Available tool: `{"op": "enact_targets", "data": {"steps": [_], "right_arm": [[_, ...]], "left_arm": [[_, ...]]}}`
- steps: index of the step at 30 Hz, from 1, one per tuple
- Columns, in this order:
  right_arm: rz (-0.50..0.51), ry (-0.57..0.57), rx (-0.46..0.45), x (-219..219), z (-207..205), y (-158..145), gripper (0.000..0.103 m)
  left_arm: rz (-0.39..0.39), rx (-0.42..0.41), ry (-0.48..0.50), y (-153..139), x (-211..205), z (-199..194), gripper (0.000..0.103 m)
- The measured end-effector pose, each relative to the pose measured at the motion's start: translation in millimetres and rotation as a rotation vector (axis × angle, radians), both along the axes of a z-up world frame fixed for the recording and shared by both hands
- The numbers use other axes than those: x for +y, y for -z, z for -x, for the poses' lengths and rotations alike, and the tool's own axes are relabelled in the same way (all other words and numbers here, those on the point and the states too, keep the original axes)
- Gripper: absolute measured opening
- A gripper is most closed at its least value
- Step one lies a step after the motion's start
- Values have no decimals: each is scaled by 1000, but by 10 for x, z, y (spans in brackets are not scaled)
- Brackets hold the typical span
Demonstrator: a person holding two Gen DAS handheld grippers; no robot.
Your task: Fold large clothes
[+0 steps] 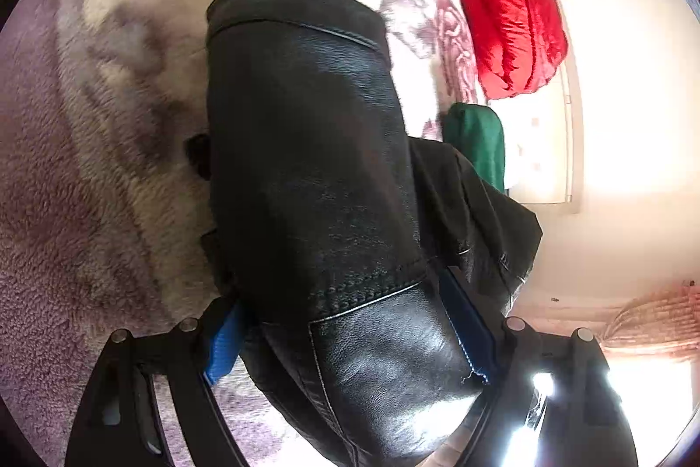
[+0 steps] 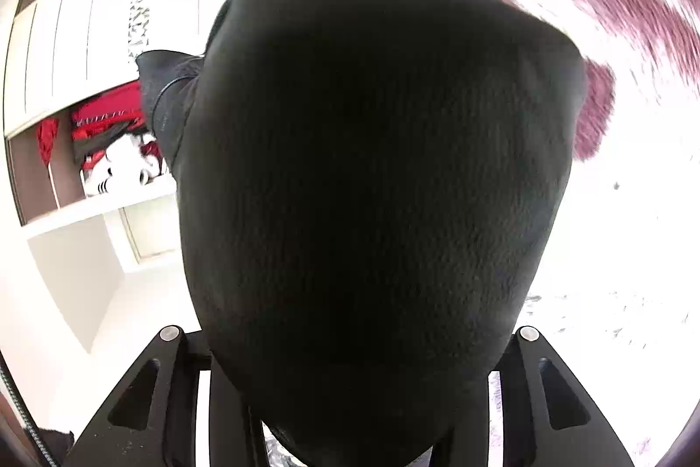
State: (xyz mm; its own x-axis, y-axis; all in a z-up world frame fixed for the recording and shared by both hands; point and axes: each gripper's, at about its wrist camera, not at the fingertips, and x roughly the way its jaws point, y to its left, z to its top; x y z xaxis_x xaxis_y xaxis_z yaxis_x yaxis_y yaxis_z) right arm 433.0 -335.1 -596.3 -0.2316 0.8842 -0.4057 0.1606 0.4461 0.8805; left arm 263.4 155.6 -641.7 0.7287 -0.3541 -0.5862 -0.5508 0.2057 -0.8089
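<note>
Jacket, black leather, hangs over the pink fleece bed so it can drape flat; your left tongs pinch 1 edge, your right tongs clamp its dark lining.

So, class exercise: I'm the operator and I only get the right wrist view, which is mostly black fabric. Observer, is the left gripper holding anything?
Observer: Yes, the left gripper is shut on a black leather jacket.
Operator: What lies under it?
Observer: A fluffy pink-and-white blanket.
Operator: I glimpse red and green at my top edge. What are they?
Observer: A red puffy garment and a green garment, both at the blanket's edge.
</note>
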Motion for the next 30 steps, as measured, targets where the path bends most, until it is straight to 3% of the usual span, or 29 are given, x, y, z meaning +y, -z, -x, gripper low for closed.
{"op": "enact_targets", "data": {"steps": [8, 14, 19, 23, 27, 30], "right_arm": [[-14, -31, -100, 213, -329, -642, 40], [-24, -21, -185, 20, -980, -1288, 40], [-7, 6, -259, -192, -1851, -1856, 39], [-5, 20, -284, -542, -2691, -2129, 39], [-12, 12, -274, -752, -3668, -2212, 39], [-25, -19, -253, -832, -4383, -2060, 40]], "left_arm": [[-4, -87, -6, -180, 40, -503, 80], [-11, -184, 11, -534, 54, -1204, 80], [13, -263, 32, -769, -14, -2042, 80], [14, -320, 54, -918, -115, -2686, 80], [13, -356, 77, -899, -240, -3401, 80], [-14, -367, 110, -759, -332, -3814, 80]]}}
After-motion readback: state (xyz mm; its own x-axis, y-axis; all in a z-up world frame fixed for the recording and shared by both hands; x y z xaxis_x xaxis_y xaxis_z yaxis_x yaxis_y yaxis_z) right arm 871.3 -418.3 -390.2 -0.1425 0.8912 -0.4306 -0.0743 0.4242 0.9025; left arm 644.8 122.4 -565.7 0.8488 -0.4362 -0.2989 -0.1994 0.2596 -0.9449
